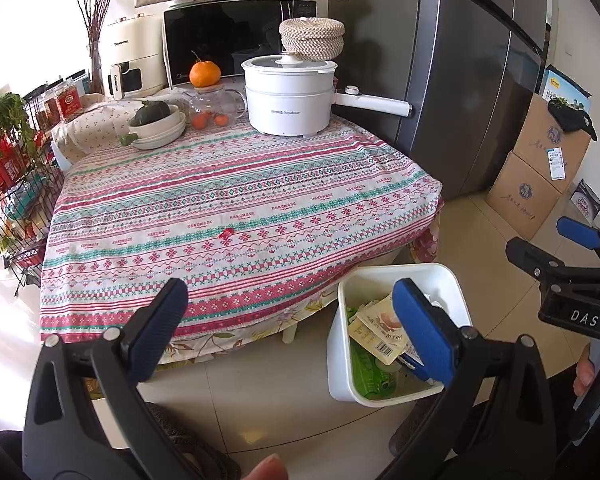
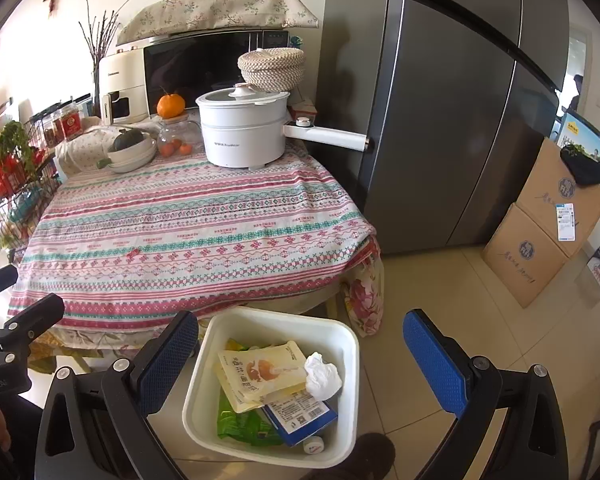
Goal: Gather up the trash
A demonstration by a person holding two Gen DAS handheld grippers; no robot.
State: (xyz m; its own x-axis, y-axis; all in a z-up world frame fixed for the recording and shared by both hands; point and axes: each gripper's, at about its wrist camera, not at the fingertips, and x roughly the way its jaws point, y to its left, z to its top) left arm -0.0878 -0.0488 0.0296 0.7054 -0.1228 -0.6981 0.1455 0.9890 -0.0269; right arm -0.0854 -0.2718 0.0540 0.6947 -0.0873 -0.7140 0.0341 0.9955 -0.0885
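Holding both tools released | left tool (image 1: 288, 320), right tool (image 2: 300, 356) empty | bin (image 2: 352, 344) full | red scrap (image 1: 225, 233) on tabletop (image 1: 236, 184): I judge thin, may slip my pinch.

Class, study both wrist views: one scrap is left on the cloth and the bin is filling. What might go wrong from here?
1. The small red scrap lies flat on the patterned tablecloth; the fingers may pinch cloth along with it and drag the cloth.
2. The white bin on the floor holds piled packets; the yellow pouch leans high, so a dropped scrap might bounce out.
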